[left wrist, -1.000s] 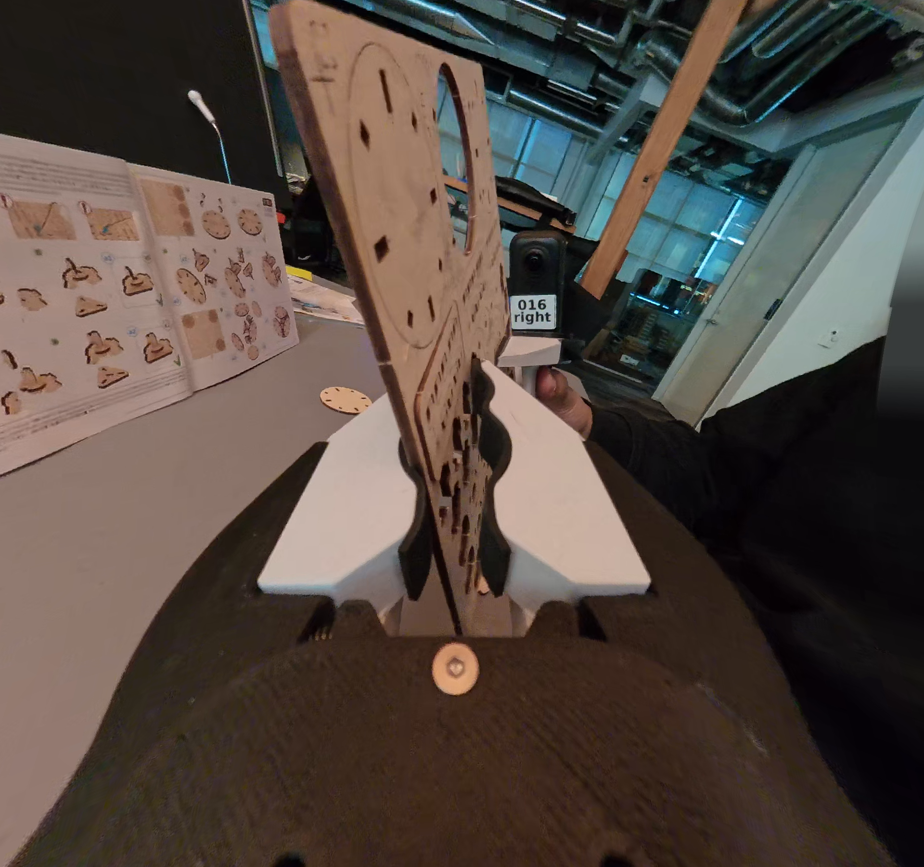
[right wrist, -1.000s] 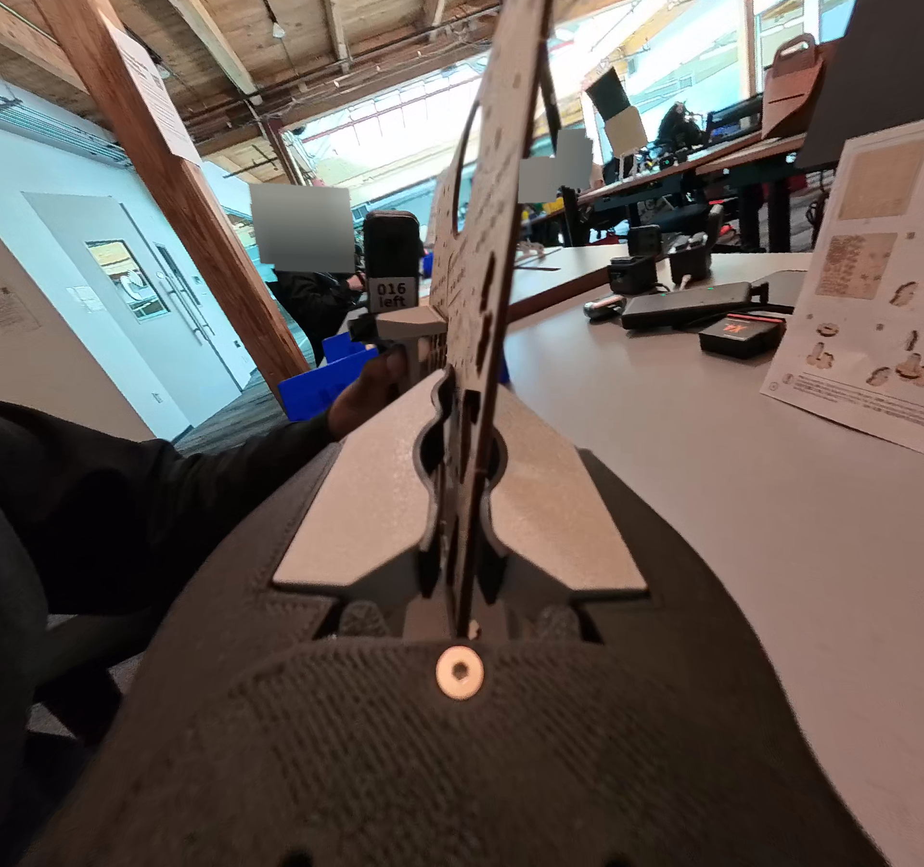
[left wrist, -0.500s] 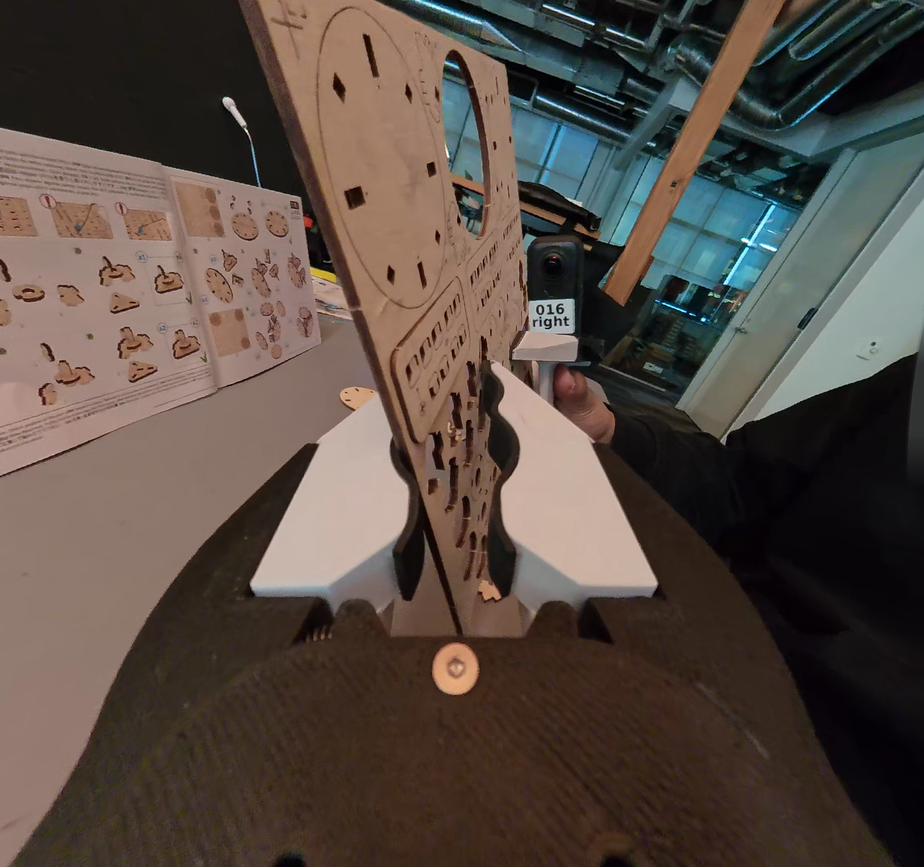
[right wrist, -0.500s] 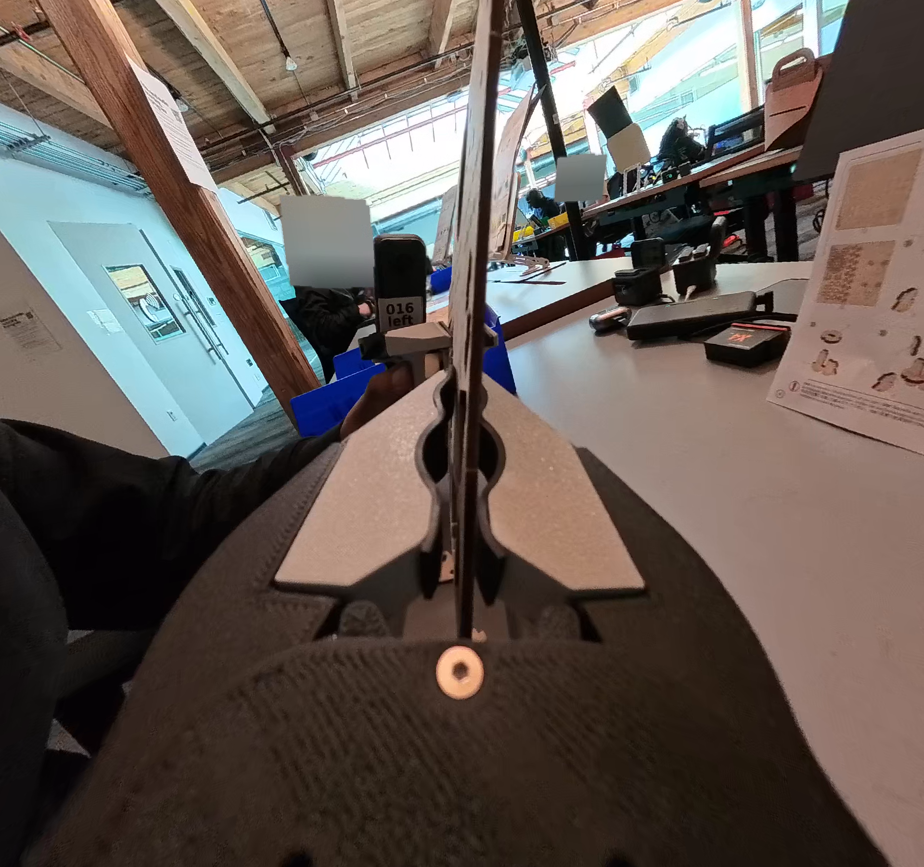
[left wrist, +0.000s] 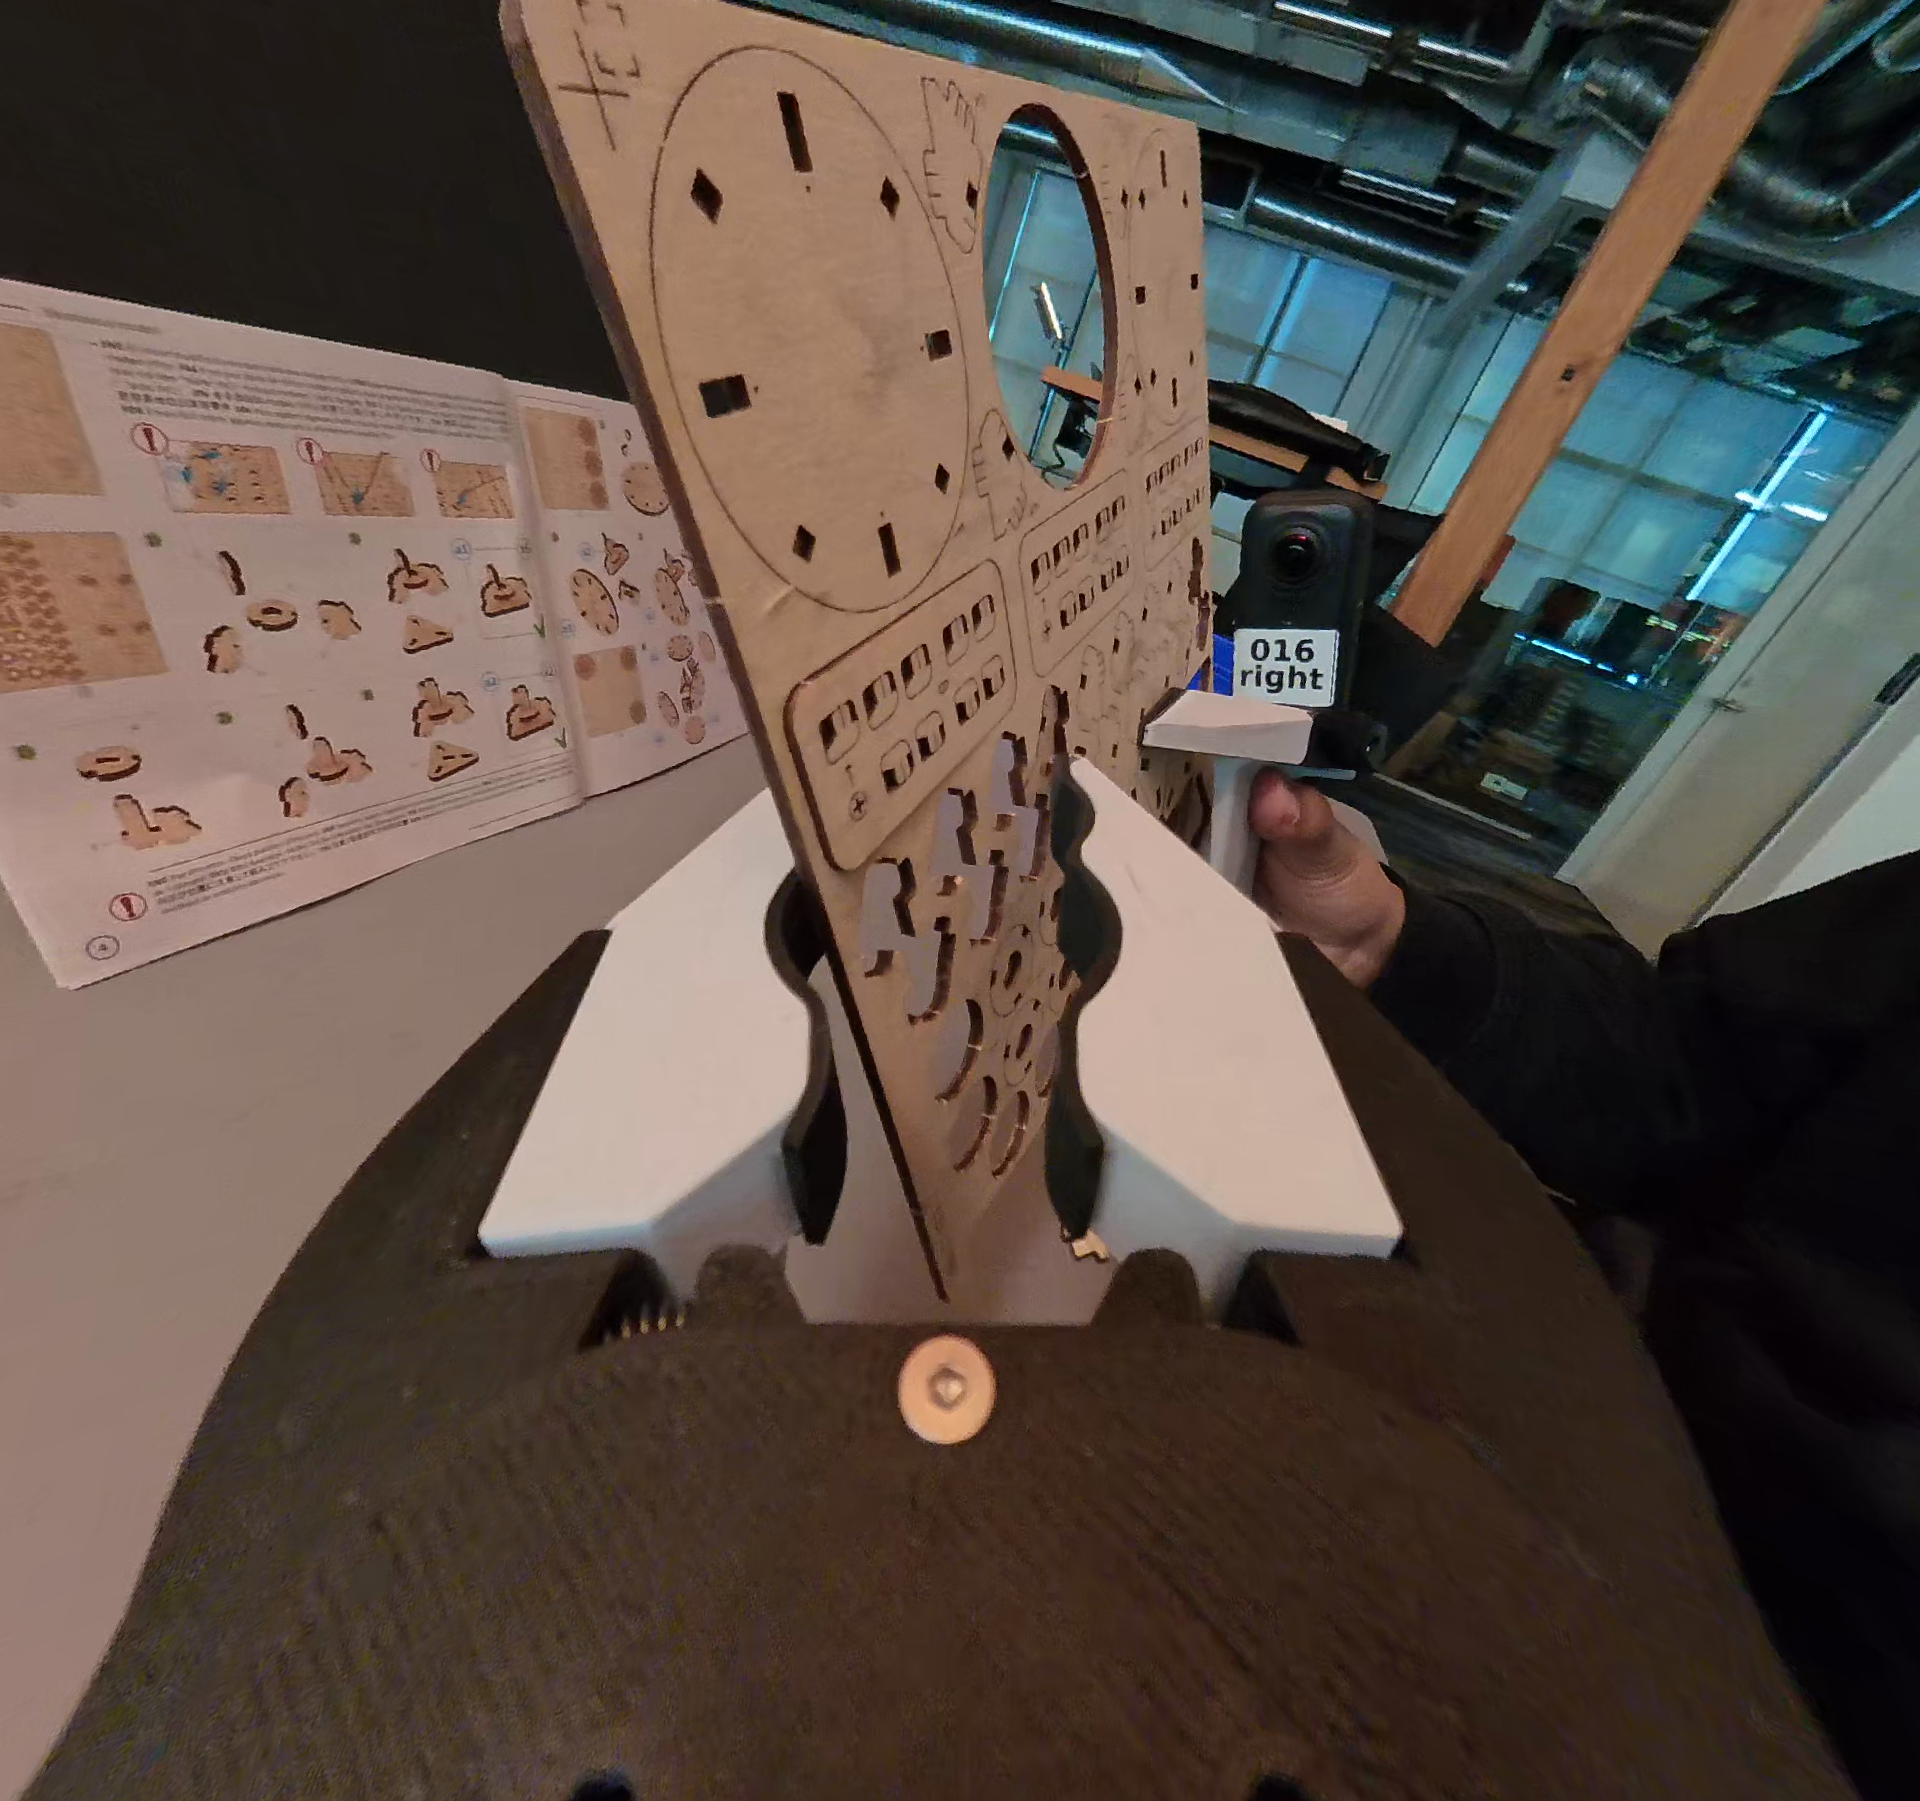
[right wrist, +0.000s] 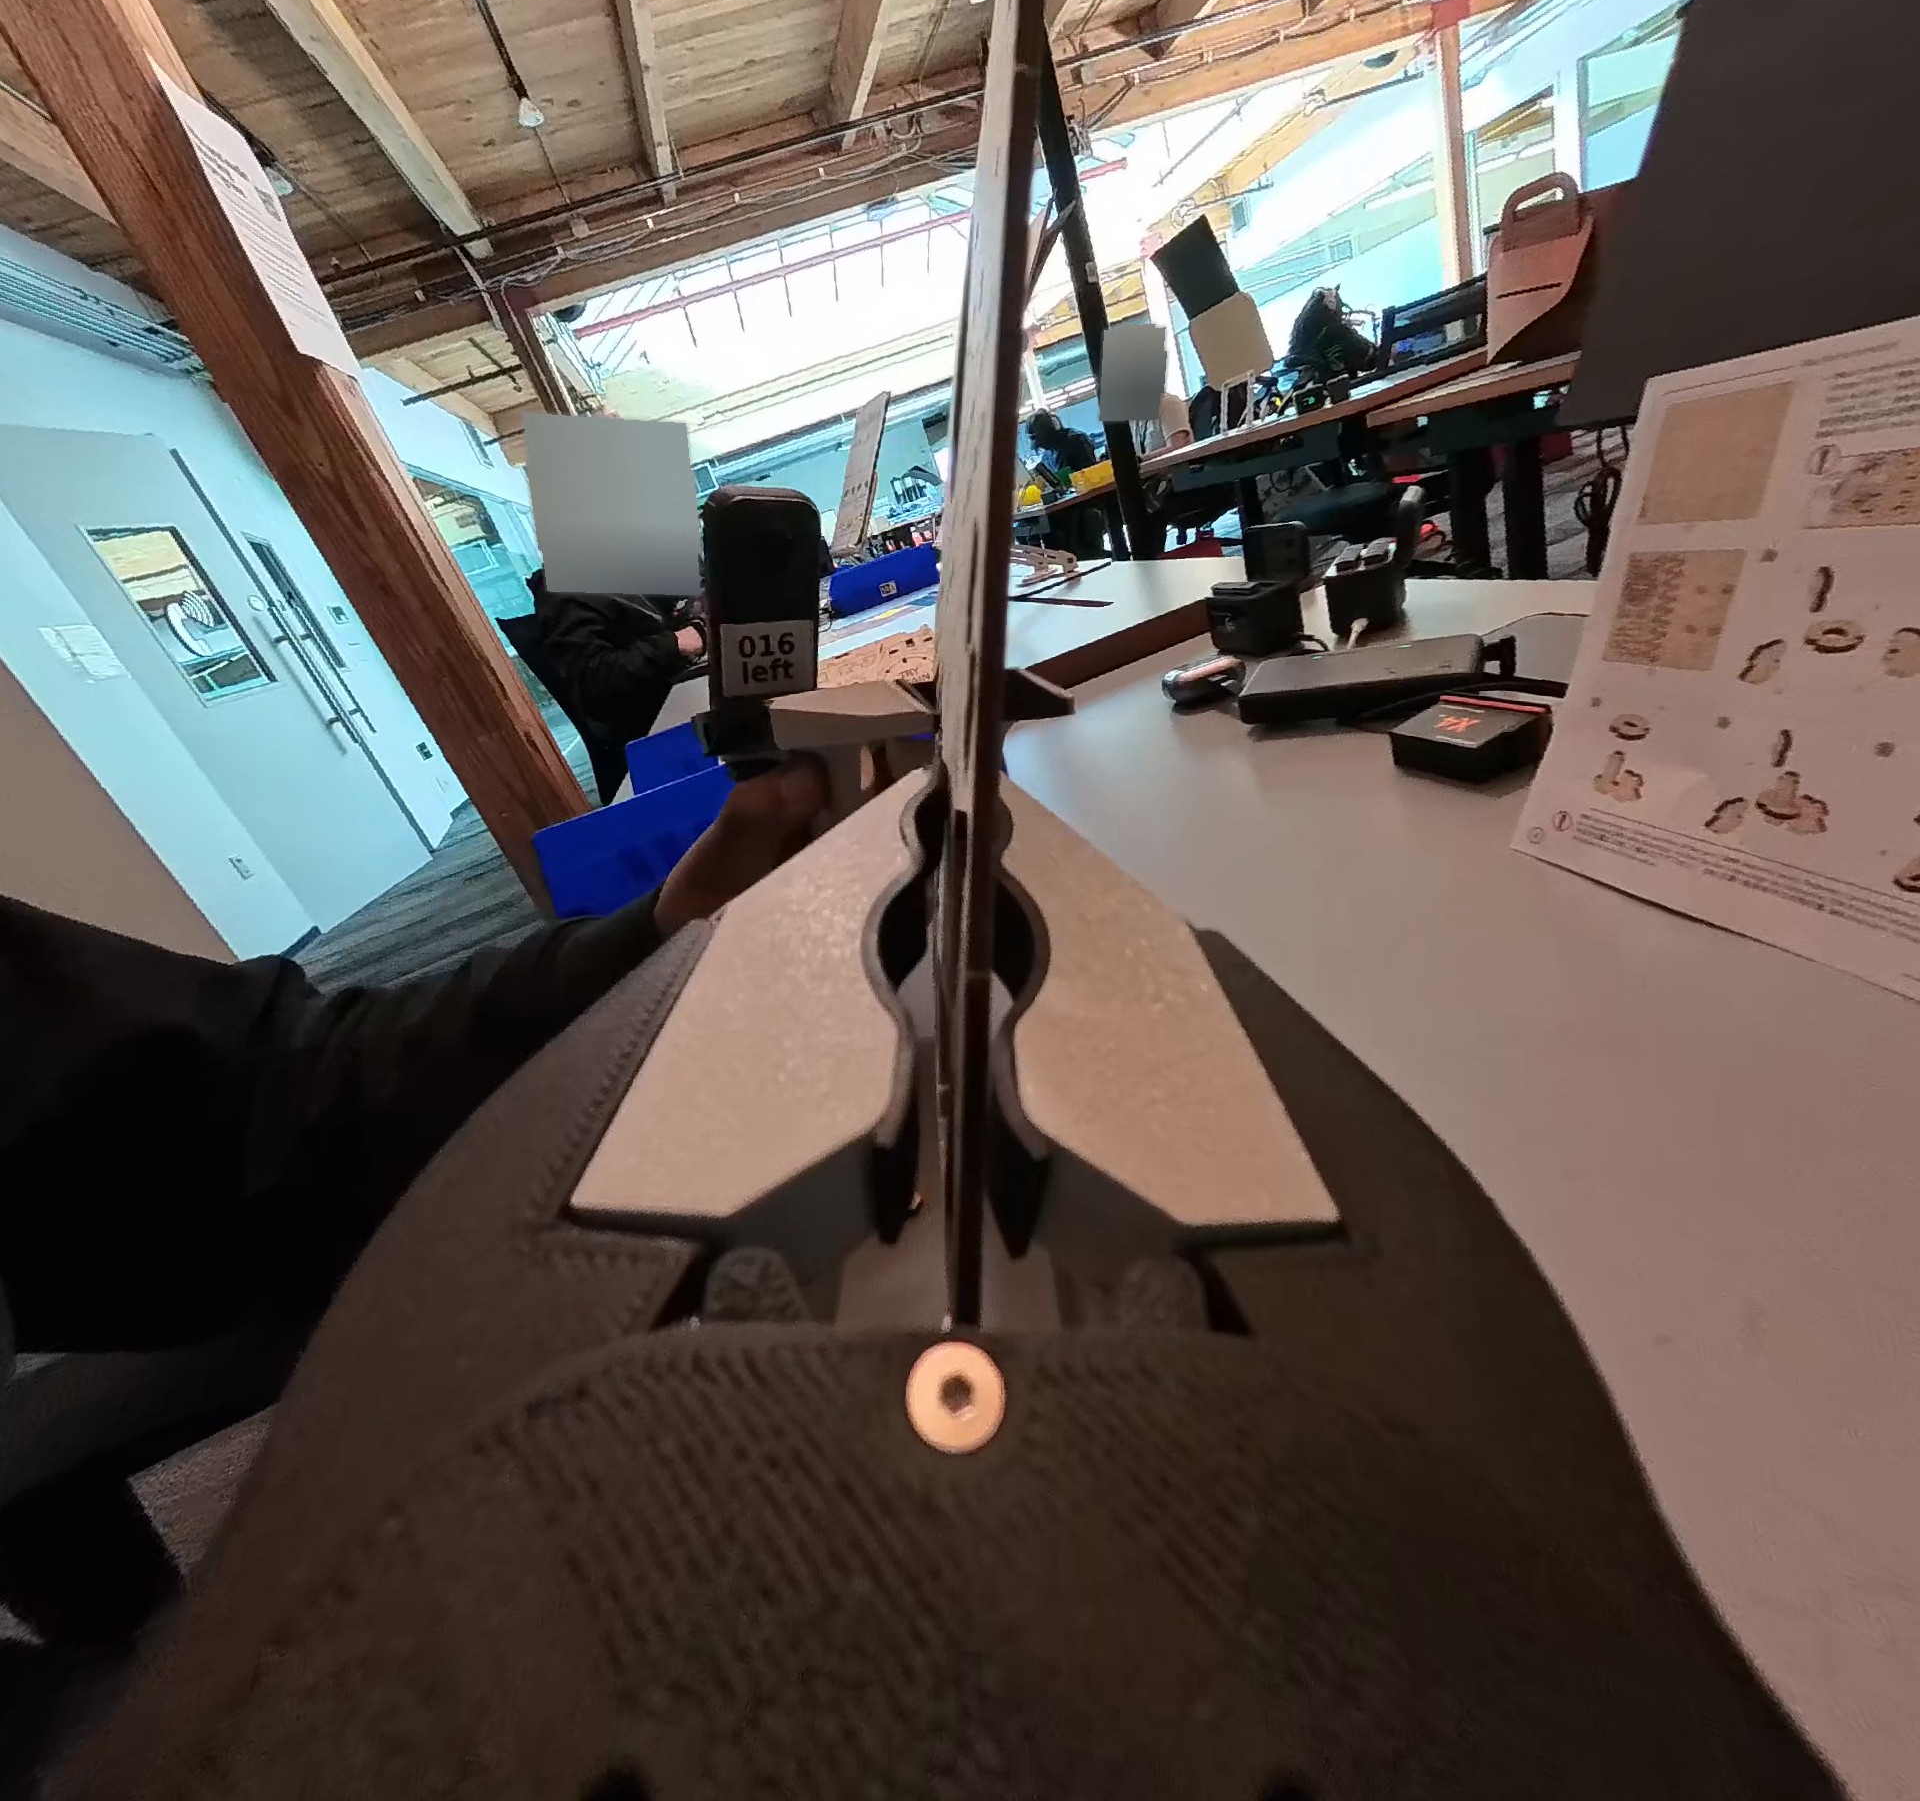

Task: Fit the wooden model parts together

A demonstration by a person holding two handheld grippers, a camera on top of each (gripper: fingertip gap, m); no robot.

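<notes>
Above grey table | right gripper pads clamp upright laser-cut plywood sheet | left gripper fingers spread, sheet loose between.

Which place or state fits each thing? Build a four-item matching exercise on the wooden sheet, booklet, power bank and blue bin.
Things:
1. wooden sheet
2. instruction booklet
3. black power bank
4. blue bin

Places or states:
A. lying flat on the grey table
B. open, showing pictured pages
C. clamped upright in the right gripper jaws
D. beside the wooden post

Pairs: 1-C, 2-B, 3-A, 4-D
</notes>
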